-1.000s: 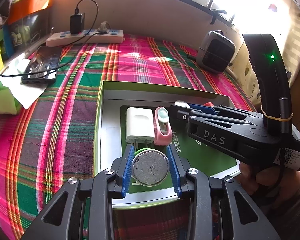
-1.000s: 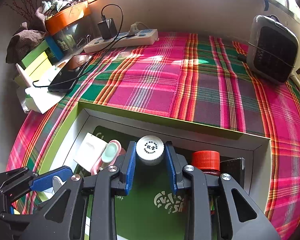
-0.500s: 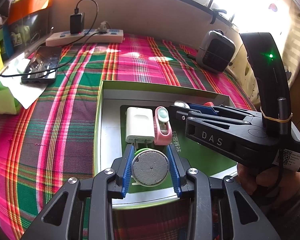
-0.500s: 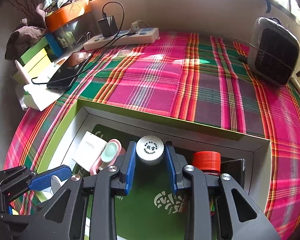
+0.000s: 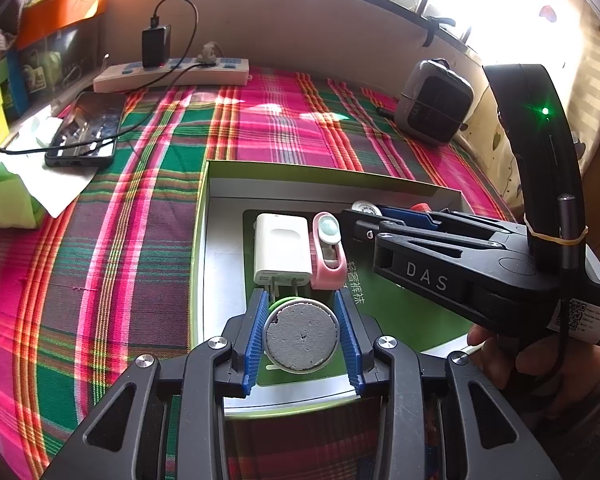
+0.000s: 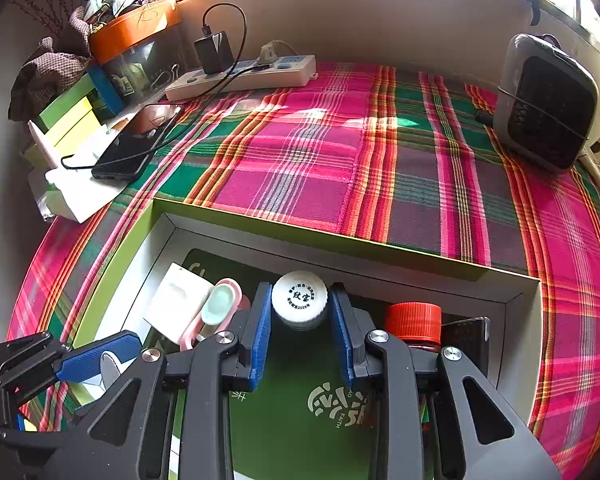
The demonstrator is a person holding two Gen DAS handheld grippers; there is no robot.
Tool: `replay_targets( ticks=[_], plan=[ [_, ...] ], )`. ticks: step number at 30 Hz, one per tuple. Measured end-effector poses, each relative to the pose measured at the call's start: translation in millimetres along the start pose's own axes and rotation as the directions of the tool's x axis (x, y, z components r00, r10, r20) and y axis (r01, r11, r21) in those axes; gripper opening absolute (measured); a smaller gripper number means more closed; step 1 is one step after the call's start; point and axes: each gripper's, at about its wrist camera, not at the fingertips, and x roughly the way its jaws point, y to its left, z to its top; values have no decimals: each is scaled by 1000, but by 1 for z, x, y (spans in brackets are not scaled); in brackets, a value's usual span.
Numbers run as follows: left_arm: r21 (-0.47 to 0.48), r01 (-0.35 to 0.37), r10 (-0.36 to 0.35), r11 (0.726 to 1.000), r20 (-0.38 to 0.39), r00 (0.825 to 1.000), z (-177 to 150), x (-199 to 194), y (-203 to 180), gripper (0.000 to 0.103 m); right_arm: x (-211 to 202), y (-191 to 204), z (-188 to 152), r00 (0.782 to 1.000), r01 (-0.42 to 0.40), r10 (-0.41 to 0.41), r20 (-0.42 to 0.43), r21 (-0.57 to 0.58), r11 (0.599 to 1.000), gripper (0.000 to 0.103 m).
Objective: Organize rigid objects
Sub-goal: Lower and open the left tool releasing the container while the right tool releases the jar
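In the box (image 5: 204, 240), nearest, the left gripper (image 5: 302, 334) has its jaws opening around a grey-faced disc (image 5: 301, 340), stiff and probably light. Farther in, the right gripper (image 6: 302, 322) grips a white-capped bottle (image 6: 299, 298) by its ribbed cap, a sound hold.

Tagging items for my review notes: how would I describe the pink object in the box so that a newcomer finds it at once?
Find the green-rimmed box on the plaid cloth. Along its left inner side lies a white charger plug, and the pink object lies right beside it. It is the only pink item there, a narrow rounded case with a pale mint oval on top.
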Motion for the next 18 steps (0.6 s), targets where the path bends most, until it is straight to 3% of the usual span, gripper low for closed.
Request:
replay_targets(
  ticks=[4,9,18],
  plan=[
    [0,0,0,1000,0,1000,0,-1,-1,36,-1,-1,-1,1000,1,-1,5,7,1000,31],
    [-3,-3,3,1000,1,1000,-1,-2,-2,41,-4,-1,-1,1000,-2,1,14,13,1000,40],
    [0,-5,5,1000,11,1000,-2,-11,-6,45,-13,-3,-4,999,-12,11,33,29,1000,41]
  ],
)
